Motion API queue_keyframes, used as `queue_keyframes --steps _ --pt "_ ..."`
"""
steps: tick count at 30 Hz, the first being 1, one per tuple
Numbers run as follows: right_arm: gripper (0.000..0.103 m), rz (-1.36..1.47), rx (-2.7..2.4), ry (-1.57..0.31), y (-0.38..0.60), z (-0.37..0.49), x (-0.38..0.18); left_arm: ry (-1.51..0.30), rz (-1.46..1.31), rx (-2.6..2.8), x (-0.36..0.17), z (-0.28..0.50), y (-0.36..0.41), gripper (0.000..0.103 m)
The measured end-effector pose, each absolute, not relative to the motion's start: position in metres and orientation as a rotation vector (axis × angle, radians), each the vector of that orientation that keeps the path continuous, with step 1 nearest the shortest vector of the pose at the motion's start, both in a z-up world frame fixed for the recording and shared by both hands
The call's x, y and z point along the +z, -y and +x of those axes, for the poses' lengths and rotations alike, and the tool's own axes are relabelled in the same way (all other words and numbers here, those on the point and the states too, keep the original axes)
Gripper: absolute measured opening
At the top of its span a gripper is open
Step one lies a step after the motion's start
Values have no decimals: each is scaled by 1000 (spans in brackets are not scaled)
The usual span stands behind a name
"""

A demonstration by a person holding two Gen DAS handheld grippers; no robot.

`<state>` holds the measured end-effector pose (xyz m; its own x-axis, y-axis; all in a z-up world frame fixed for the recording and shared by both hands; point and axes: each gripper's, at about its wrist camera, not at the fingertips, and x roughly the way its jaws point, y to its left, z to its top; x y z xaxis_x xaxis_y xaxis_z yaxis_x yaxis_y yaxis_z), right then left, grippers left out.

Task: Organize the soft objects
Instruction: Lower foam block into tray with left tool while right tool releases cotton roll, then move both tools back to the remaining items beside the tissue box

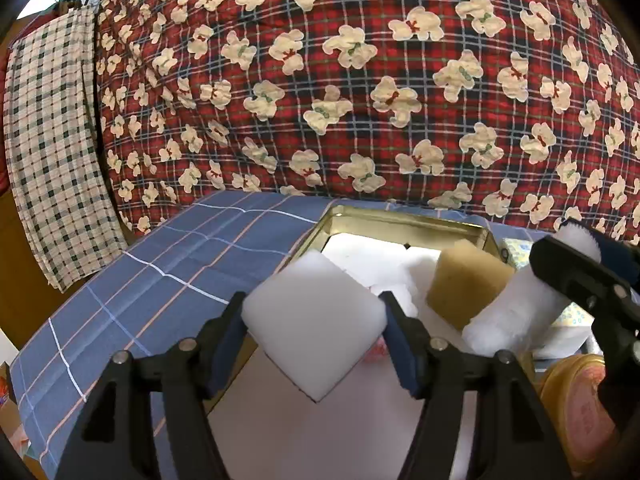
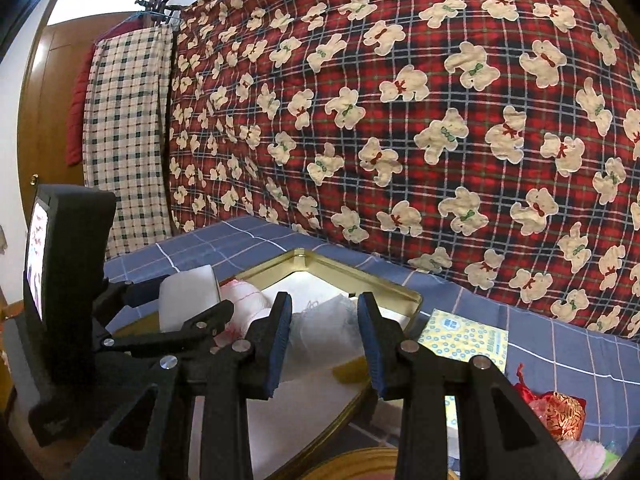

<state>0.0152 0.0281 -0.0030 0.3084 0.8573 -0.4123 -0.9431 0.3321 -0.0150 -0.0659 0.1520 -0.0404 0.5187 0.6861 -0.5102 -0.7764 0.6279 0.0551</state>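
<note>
1. Over the open gold tin (image 1: pixel 404 222) on the blue checked bedsheet (image 1: pixel 160 264), the left gripper (image 1: pixel 316 332) pinches a white foam block (image 1: pixel 314 320), corner down.
2. Right gripper (image 2: pixel 324 344) clamps a white rolled cloth (image 1: pixel 508 316), beside a tan sponge (image 1: pixel 464 280) lying in the tin.
3. Judgement: lower the block until it sits flat on the tin floor, then let go; keep the two grippers apart.

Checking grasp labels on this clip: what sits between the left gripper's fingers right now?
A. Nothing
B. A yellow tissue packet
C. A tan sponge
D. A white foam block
D: in the left wrist view the white foam block sits cornerwise between the left gripper pads, above the open gold tin.
</note>
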Motion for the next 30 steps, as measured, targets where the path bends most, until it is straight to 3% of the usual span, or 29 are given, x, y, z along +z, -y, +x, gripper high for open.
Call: queue_keyframes --steps 8,11,16,18,20,24,30 --pt "40 -276 1235 -379 -32 16 -4 -533 -189 884 -43 -67 -154 72" --pt "53 -268 1240 -377 -31 16 -4 -540 -194 881 -44 -66 -155 72" --pt "57 -244 1249 -375 -29 17 -2 -540 -195 879 -44 -65 -154 75" --pt "57 -239 1247 -370 -27 17 -2 -541 -193 886 -44 -65 -154 81" --pt "57 -229 1249 -360 -25 17 -1 -527 -197 884 -43 -67 -153 93" --pt "65 -192 1257 -342 -20 17 3 -516 -186 879 -40 -64 -150 95" --pt "65 -156 1258 -308 -12 16 9 -500 -191 855 -39 -64 -147 95"
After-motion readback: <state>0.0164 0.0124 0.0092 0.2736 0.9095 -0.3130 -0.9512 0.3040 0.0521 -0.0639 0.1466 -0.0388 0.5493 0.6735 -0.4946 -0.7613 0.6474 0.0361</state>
